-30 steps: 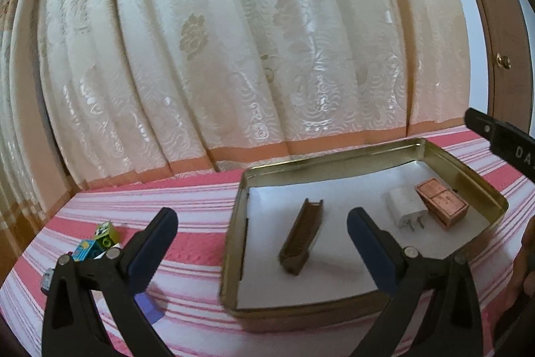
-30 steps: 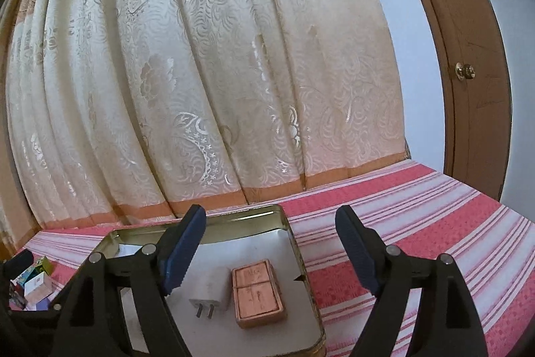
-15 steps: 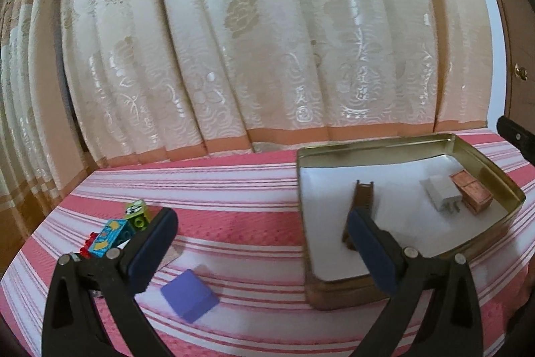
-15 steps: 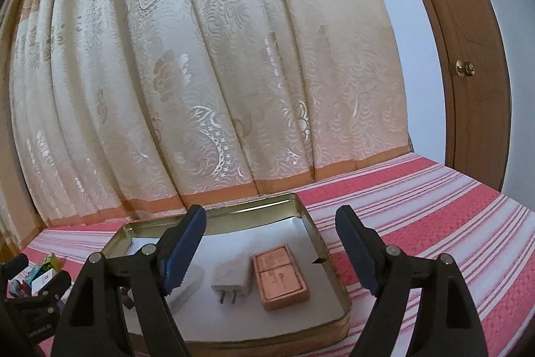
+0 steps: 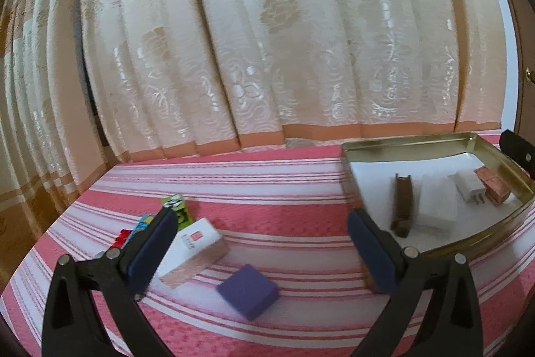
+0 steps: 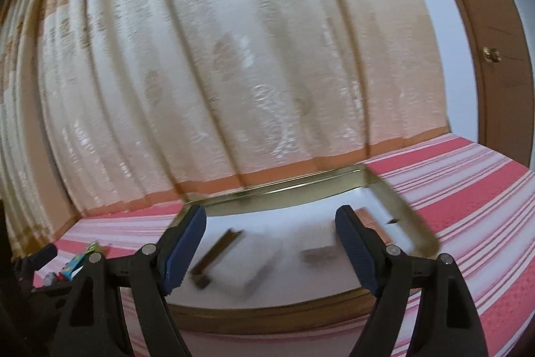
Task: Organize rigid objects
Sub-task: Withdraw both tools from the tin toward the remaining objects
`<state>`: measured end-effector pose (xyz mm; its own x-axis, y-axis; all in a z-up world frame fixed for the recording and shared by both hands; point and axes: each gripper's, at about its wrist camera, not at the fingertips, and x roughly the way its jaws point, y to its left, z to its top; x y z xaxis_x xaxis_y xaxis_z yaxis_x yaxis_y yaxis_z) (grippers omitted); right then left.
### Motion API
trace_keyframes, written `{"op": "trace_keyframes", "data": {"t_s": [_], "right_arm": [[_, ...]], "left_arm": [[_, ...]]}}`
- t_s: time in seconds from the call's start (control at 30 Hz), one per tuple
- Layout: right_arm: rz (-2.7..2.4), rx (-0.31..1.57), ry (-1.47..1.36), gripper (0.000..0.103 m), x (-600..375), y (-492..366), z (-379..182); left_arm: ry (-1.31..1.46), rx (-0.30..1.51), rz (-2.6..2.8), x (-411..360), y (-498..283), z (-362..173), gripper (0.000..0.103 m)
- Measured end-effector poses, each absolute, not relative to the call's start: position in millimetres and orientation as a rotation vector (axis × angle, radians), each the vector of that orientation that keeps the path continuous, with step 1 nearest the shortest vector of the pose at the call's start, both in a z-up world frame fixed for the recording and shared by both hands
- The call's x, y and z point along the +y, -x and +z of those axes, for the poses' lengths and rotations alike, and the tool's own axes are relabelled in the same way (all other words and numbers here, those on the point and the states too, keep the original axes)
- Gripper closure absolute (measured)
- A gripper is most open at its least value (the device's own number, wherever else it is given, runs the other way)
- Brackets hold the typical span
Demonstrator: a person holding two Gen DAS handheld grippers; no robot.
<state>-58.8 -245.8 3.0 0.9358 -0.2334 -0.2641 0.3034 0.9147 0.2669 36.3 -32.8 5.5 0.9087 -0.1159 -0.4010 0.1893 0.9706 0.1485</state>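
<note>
A gold metal tin [image 5: 441,144] lined in white sits on the red-striped cloth at the right of the left wrist view. Inside lie a dark brown bar [image 5: 402,204], a white plug adapter [image 5: 469,186] and a copper-coloured box [image 5: 494,188]. Left of the tin lie a purple cube [image 5: 248,290], a white box with a red mark [image 5: 194,250] and small colourful toy pieces [image 5: 177,211]. My left gripper [image 5: 259,248] stands open above the cube. My right gripper [image 6: 269,248] is open over the tin [image 6: 294,189], with the blurred brown bar [image 6: 217,251] between its fingers' lines of sight.
A cream patterned curtain [image 5: 267,56] hangs along the far edge of the striped surface. A wooden door with a brass knob [image 6: 491,54] stands at the right. Open striped cloth [image 6: 468,189] lies right of the tin.
The left gripper swung left, off the tin and over the loose cube and white box. The right gripper swung left too, so the tin now fills its view centre.
</note>
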Motion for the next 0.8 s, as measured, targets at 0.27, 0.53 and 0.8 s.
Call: {"op": "trace_keyframes", "data": {"t_s": [0.27,0.53,0.8], "right_arm": [[-0.187,0.258,-0.302,0.021,-196,42,2],[-0.108,0.303,-0.298,0.021,-154,26,-1],[-0.048,0.368,-0.267,0.021,-121,9,-5]], "left_arm": [[-0.177,0.417,-0.122,0,-45,5,0.0],[-0.155,0.439,-0.09,35,-54,3,0.0],[-0.124,0.474,-0.062,64,-63,0,0.0]]}}
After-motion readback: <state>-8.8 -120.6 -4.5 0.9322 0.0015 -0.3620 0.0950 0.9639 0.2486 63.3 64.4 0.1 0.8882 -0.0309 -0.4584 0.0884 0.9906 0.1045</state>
